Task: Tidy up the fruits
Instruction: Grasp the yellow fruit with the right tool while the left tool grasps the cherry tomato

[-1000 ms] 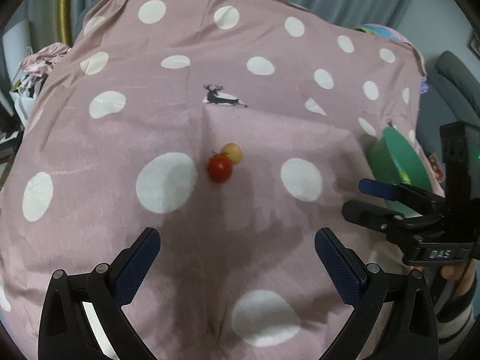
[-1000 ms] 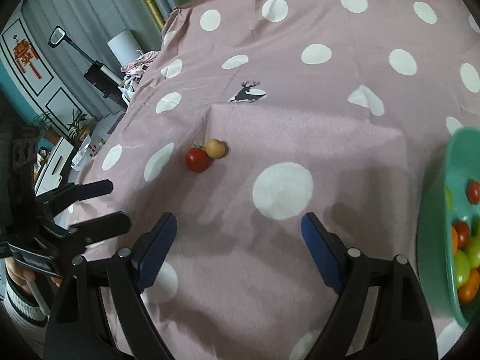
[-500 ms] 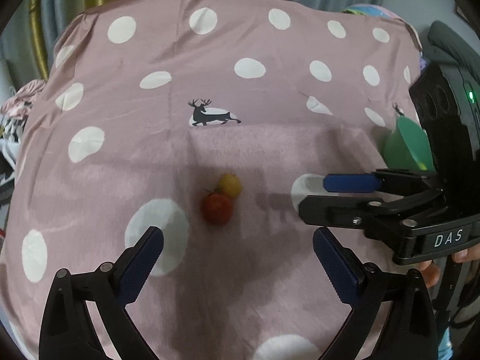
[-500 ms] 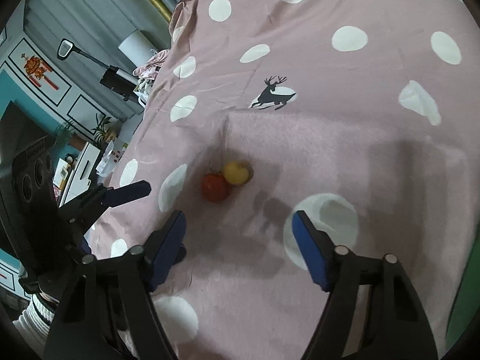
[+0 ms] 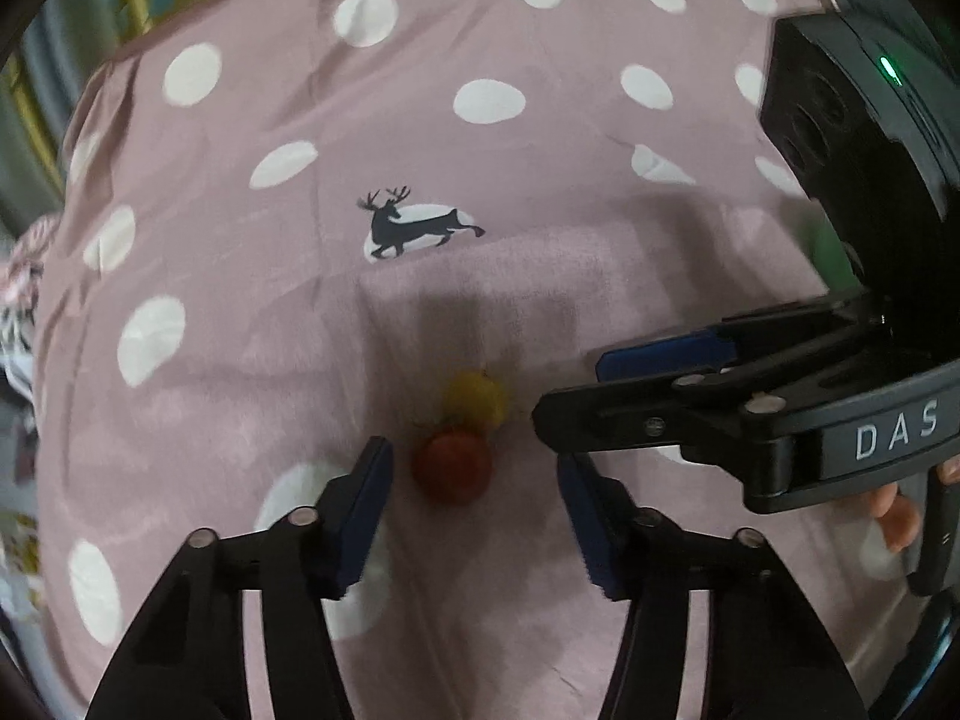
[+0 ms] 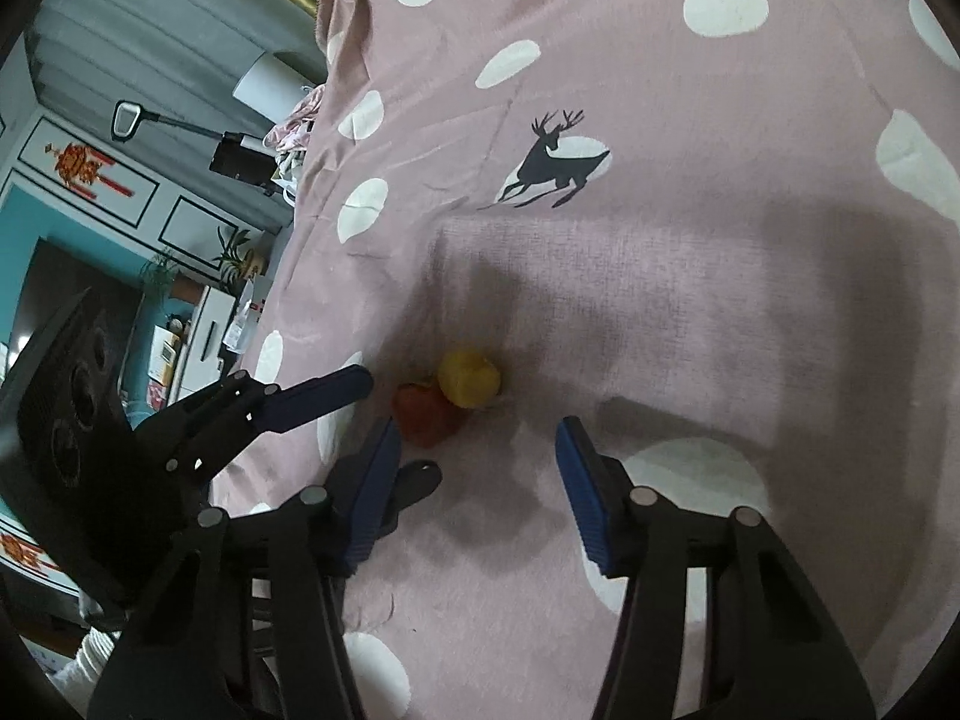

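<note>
Pink polka-dot cloth (image 5: pixel 240 360); red tomato (image 5: pixel 451 468) touching yellow tomato (image 5: pixel 475 401) behind. Left gripper (image 5: pixel 474 480) and right gripper (image 6: pixel 477 456) both closing, gaps remain, nothing gripped.

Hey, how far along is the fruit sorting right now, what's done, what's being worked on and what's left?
Done: nothing these views can confirm. In hand: the left hand-held gripper brackets the small round red tomato, jaws just closing, pads not yet pressing. The right hand-held gripper, also narrowing, points at the small round yellow tomato touching it. Left: gripping, lifting and placing both fruits off the pink polka-dot cloth.
</note>
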A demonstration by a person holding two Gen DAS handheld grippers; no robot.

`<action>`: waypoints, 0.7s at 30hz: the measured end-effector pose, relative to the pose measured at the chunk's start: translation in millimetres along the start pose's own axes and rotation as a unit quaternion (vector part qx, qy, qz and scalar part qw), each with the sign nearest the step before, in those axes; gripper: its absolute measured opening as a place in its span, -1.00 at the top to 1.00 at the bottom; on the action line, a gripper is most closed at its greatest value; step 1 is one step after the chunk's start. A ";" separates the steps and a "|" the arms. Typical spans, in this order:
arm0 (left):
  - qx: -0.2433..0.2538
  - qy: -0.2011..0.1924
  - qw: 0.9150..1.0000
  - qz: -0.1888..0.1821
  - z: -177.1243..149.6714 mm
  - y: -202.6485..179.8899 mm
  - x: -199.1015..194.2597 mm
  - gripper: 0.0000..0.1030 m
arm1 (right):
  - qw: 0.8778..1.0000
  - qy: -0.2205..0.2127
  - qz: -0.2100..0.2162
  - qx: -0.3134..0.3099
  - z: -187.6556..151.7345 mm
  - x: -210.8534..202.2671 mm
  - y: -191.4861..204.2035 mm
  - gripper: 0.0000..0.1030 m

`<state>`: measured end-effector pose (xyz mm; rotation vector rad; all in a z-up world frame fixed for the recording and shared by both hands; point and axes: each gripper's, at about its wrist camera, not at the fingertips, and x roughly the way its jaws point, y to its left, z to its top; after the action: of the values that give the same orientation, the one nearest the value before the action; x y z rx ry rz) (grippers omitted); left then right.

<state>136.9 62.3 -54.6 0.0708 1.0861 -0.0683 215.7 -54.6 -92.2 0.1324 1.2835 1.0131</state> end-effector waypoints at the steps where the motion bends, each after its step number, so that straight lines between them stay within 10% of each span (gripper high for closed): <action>1: 0.013 0.008 1.000 0.002 1.0 -2.8 3.4 0.18 | 1.000 0.002 0.004 0.006 1.0 1.6 -1.4 -0.04; 21: 0.090 0.044 0.994 0.044 10.2 -10.3 32.0 0.38 | 1.000 0.013 0.020 0.001 14.3 31.2 -1.0 0.31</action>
<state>159.8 50.4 -78.4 0.2862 1.1621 -0.0840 226.1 -27.6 -110.6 0.1474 1.3101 1.0505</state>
